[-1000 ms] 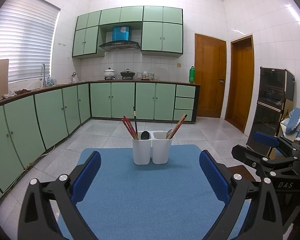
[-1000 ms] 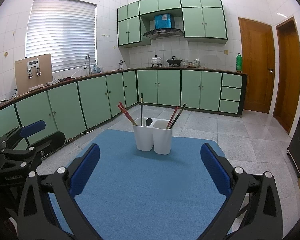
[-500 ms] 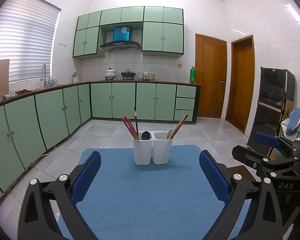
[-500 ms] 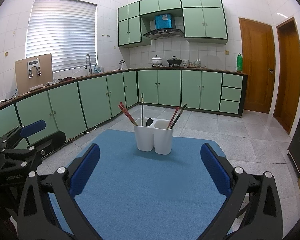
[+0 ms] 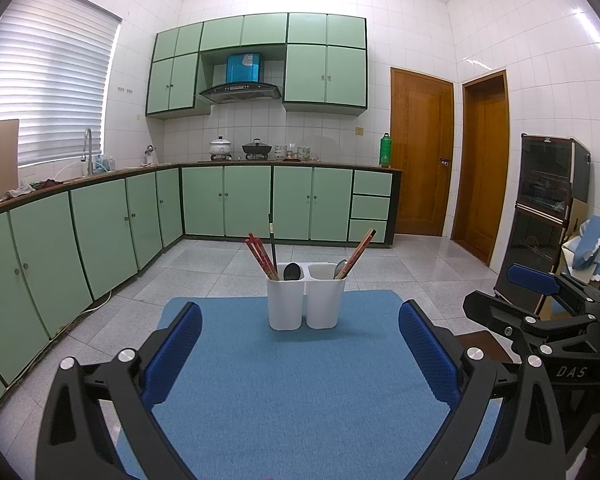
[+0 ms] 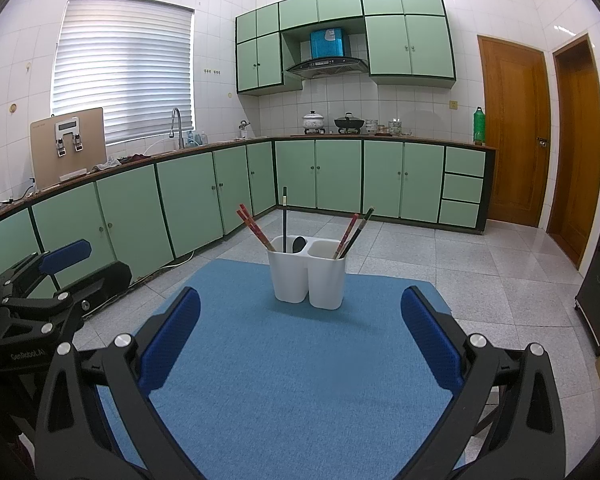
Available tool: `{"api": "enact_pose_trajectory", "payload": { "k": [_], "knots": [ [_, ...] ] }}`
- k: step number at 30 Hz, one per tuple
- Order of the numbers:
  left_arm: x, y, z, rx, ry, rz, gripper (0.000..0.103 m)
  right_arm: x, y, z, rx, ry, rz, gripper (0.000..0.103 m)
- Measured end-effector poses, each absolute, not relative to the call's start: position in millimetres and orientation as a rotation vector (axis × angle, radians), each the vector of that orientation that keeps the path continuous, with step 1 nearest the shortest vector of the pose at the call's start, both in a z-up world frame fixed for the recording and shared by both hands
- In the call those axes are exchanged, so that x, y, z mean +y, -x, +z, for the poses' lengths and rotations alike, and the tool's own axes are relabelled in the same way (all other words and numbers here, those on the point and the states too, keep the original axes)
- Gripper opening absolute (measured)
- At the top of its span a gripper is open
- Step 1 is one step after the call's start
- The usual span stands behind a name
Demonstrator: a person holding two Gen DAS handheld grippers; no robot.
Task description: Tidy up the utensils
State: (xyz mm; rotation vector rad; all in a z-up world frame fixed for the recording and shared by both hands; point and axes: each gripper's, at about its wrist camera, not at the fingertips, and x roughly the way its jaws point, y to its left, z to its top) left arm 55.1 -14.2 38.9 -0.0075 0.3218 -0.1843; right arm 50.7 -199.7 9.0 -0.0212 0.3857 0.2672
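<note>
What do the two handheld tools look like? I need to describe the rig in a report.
Both tools match: a black angular frame with triangular cut-outs, silver round bolt heads at the joints, and two fingers faced with textured blue pads. The left tool and the right tool each show this build. The right tool's body carries white "DAS" lettering, the left one's reads roughly "GenRobot.AI". No hands, sleeves or cables are visible.

Almost nothing changes for you here. In your left wrist view the white holder (image 5: pixel 306 300) sits a touch higher and further right than a second ago, so your left gripper (image 5: pixel 300 354) drifts very slightly. In your right wrist view the holder shift is barely detectable.
</note>
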Motion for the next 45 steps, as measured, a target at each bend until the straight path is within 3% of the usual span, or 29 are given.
{"api": "enact_pose_trajectory", "payload": {
  "k": [45],
  "knots": [
    [-17.7, -59.4, 40.2, 0.333, 0.018, -0.194, 0.097, -198.2, -50.0, 7.6, 0.391, 0.013, 0.271, 0.097]
  ]
}}
